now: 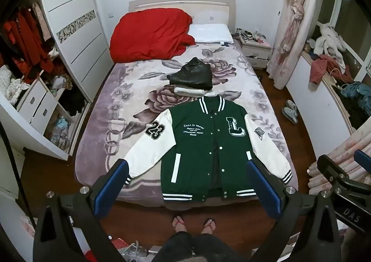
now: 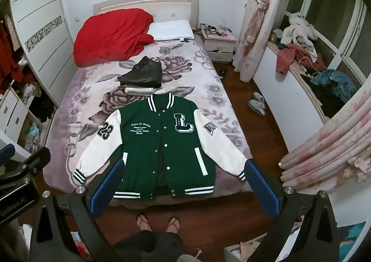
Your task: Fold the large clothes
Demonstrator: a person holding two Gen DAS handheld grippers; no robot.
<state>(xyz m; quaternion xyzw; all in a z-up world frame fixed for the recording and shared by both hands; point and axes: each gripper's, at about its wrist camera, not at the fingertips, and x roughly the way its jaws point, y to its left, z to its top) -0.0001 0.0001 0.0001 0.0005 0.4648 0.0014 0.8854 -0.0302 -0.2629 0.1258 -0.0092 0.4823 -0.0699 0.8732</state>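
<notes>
Right now a green and white jacket [image 1: 206, 146] lies flat on the bed [image 1: 97, 122], front side up, near the foot end. Its sleeves are spread out to both sides and its bottom band hangs just over the bed's edge. The snaps are open partway down the front.

Both tools are held up above the floor, pointing down at the jacket. The left gripper [image 1: 185, 189] has its jaws spread wide with nothing between them. The right gripper [image 2: 184, 189] is wide too, and empty.

The jacket looks thick and soft, so it will likely bend easily but feel a bit heavy and floppy. The white sleeves look smooth and may be slippery. A good place to grab is probably a striped cuff [image 2: 78, 175] or the shoulder seam, where the cloth is thicker. The open front may slide apart when a side is lifted.

Just behind the collar sits a black folded garment [image 1: 192, 75] on top of a white folded one [image 1: 189, 91]. They are close, so folding upward could bump them. A red blanket [image 1: 150, 34] and a white pillow [image 1: 211, 33] lie far back by the headboard, well out of the way. The person's feet [image 1: 194, 223] stand on the floor by the bed's end.
</notes>
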